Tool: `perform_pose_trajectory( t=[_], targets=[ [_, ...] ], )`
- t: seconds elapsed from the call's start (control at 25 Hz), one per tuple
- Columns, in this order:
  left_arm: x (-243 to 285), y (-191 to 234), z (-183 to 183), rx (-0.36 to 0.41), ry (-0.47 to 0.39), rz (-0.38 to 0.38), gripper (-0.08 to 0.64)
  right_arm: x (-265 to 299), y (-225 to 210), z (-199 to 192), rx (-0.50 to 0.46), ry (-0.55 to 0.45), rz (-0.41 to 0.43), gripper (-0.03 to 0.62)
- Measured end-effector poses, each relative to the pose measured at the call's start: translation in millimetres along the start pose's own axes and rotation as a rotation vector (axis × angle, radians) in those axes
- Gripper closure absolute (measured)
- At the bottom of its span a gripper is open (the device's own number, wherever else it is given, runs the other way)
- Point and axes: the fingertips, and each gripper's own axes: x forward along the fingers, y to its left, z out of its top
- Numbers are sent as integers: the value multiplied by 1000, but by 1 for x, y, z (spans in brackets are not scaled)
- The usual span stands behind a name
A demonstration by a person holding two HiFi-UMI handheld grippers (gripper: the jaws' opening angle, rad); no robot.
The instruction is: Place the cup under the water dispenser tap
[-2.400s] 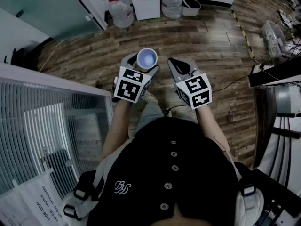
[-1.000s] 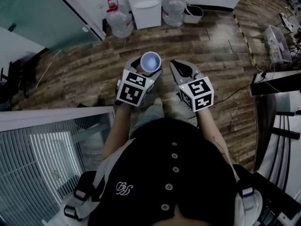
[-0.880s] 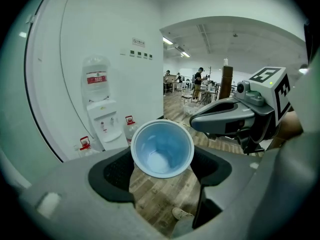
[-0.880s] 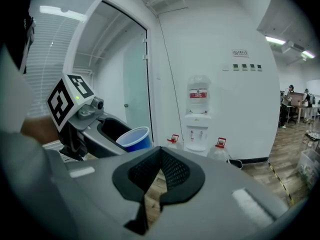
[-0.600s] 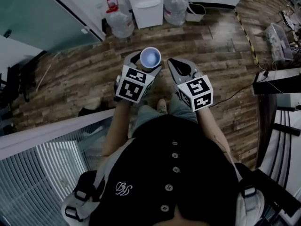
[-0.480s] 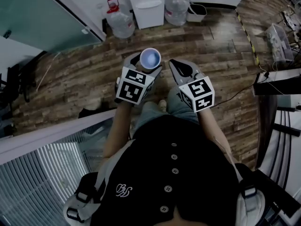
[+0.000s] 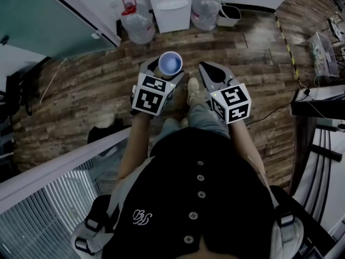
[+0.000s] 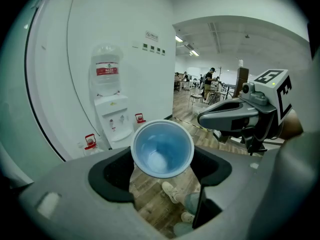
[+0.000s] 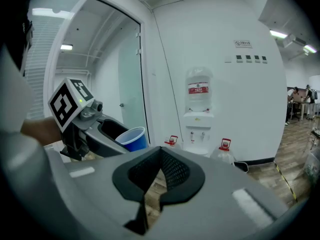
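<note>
One cup (image 7: 170, 63); one dispenser (image 7: 171, 7); two floor bottles (image 7: 135, 25) (image 7: 205, 11)

cup (image 7: 170, 63): blue, pale rim | water dispenser (image 7: 171, 7): white | floor (image 7: 91, 85): brown wood planks | marker cubes (image 7: 151, 94): black-white squares | 2 water jugs (image 7: 137, 25): red caps

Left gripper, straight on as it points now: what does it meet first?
Probably bare wood floor, since the left gripper, holding the cup, tilts downward; the water dispenser stands beyond it. Depth is unclear.
</note>
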Motion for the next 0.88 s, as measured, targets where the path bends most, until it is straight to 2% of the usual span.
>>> perform_pose_trajectory(
  t=[0.52, 0.88],
  targets=[
    [93, 92, 96, 39, -6, 74, 202, 113, -105, 72, -38, -40, 66, 592],
    [163, 129, 159, 63, -14, 54, 204, 165, -180, 104, -60, -33, 84, 592]
  ],
)
